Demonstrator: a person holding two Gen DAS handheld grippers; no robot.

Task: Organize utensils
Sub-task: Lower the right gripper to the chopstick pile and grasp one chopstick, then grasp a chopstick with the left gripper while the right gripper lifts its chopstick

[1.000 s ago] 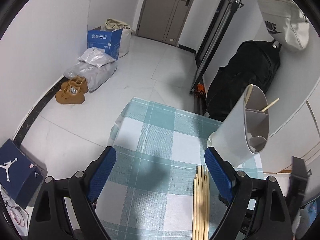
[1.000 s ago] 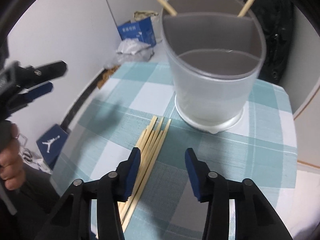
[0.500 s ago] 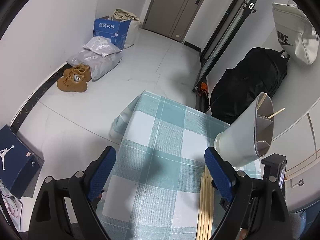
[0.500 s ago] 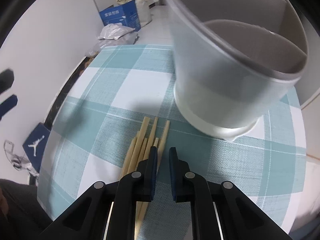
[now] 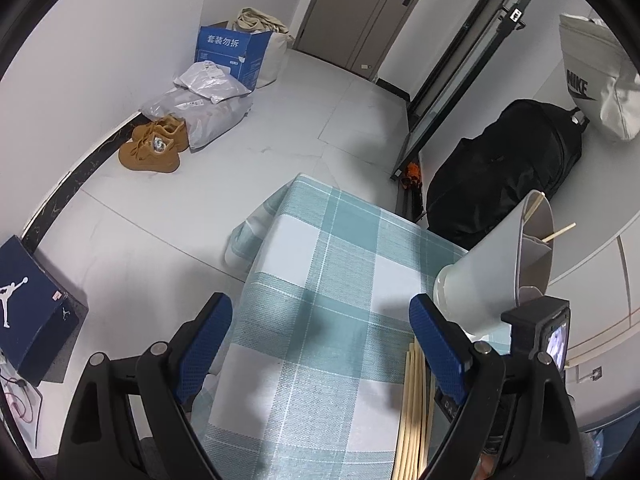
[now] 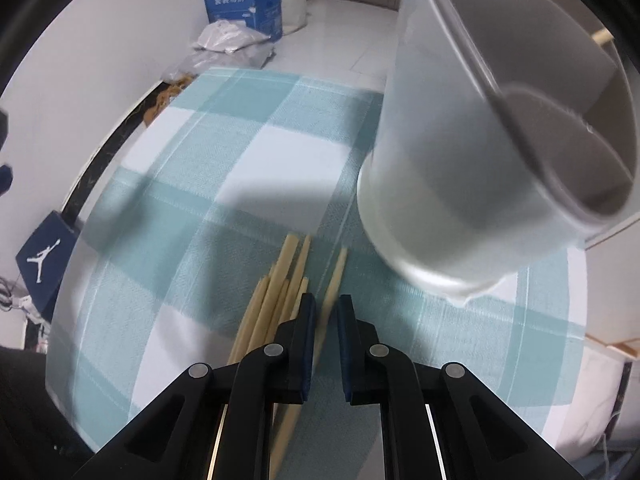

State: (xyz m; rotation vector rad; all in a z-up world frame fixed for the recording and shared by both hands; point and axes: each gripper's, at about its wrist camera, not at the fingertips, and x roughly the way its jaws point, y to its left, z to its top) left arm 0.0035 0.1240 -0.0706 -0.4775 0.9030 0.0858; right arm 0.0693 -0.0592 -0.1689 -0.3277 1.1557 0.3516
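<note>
Two views are coming through to me, and in the left wrist one my left gripper (image 5: 316,344) is hanging above the checked cloth (image 5: 320,264) with its blue pads wide apart and nothing between them. Ahead and to the right the white holder (image 5: 492,276) is standing on the cloth, with two chopstick ends poking out past its rim. Just inside the right pad I am seeing the loose chopsticks (image 5: 412,400) lying side by side near the holder's foot, and the back of my right gripper (image 5: 536,340) is showing just beside the holder. On the floor beyond the table, tan shoes (image 5: 154,144), a blue box (image 5: 230,54) and a black bag (image 5: 504,176) are sitting by the walls. In the right wrist view my right gripper (image 6: 325,322) is sitting low over the bundle of chopsticks (image 6: 276,300), its fingers nearly closed with only a slim gap. One stick (image 6: 330,292) is lying in that gap, set a little apart from the rest; whether the pads are actually pinching it I cannot tell. Close ahead on the right the holder (image 6: 460,184) is filling much of the view, its inner divider visible.
</note>
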